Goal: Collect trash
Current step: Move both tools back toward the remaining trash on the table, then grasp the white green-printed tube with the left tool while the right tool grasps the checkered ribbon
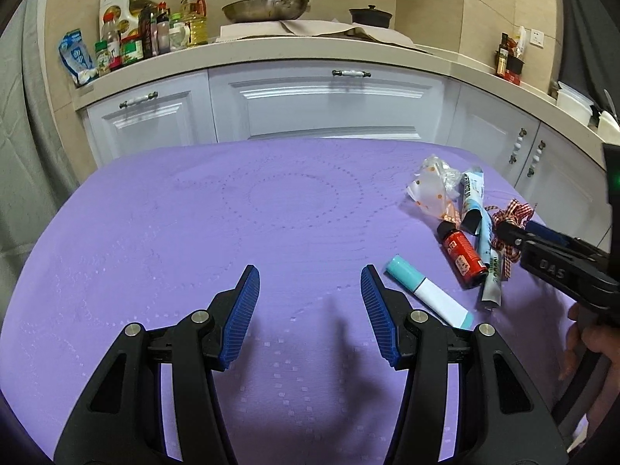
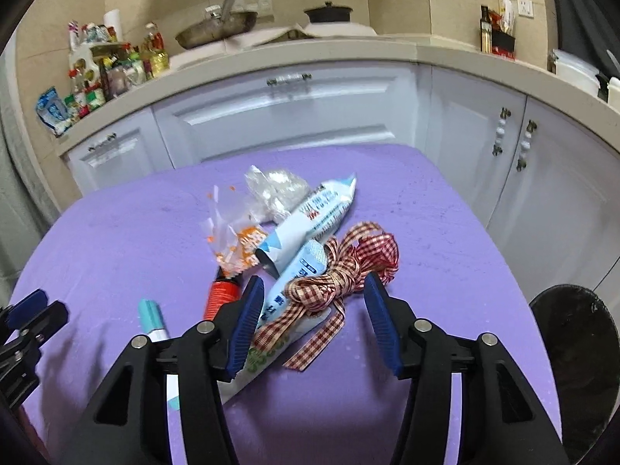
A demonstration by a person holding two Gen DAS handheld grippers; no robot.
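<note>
A heap of trash lies on the purple tablecloth (image 1: 193, 232). It holds a red-and-white checked ribbon (image 2: 348, 271), blue-and-white wrappers (image 2: 310, 221), a clear bag with orange dots (image 2: 228, 232), crumpled clear plastic (image 2: 275, 190), a small red bottle (image 2: 223, 294) and a teal-and-white tube (image 2: 149, 314). My right gripper (image 2: 312, 290) is open over the ribbon, which lies between its fingers with no pad pressing on it. My left gripper (image 1: 310, 283) is open above bare cloth, just left of the tube (image 1: 422, 290). The left wrist view shows the right gripper (image 1: 519, 232) at the ribbon (image 1: 511, 213).
A dark round bin (image 2: 573, 348) stands past the table's right edge. Behind the table run white cabinets (image 1: 329, 104) and a counter with bottles (image 1: 155, 31), a pan (image 1: 267, 7) and a pot (image 1: 370, 15). A hand (image 1: 589, 345) grips the right tool.
</note>
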